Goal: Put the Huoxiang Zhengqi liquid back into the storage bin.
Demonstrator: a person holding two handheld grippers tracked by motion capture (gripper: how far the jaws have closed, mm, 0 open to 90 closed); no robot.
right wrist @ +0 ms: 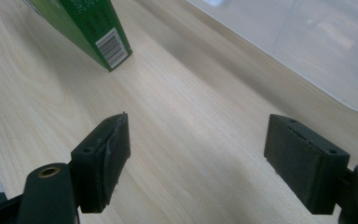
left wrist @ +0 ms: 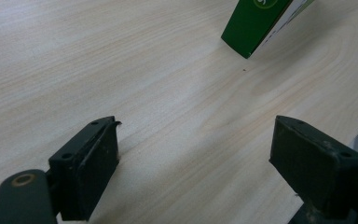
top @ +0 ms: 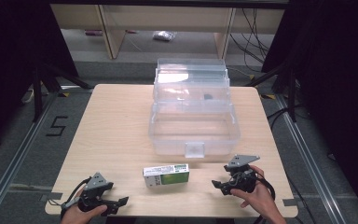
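Pale wood makes the rounded rectangular worktop (top: 112,140), the largest thing in the scene. On its far half stands a big clear plastic storage box (top: 193,135) with its lid standing open at the back; the main compartment looks empty, and one small dark item lies in the upper tray, too small to identify. In front of the box, near the person's edge, lies a small green and white cardboard carton (top: 166,175). It lies flat, with its long axis running left to right, just apart from the front wall of the box.

The left gripper (top: 121,201) rests low on the worktop to the left of the carton, and its fingers (left wrist: 88,175) are wide apart with nothing between them. The right gripper (top: 218,185) sits to the right of the carton, fingers (right wrist: 105,163) also wide and empty. The carton lies between the two grippers, ahead of each one's fingers. The right gripper seems slightly nearer to it, so I judge it better placed to take the carton by its short end.
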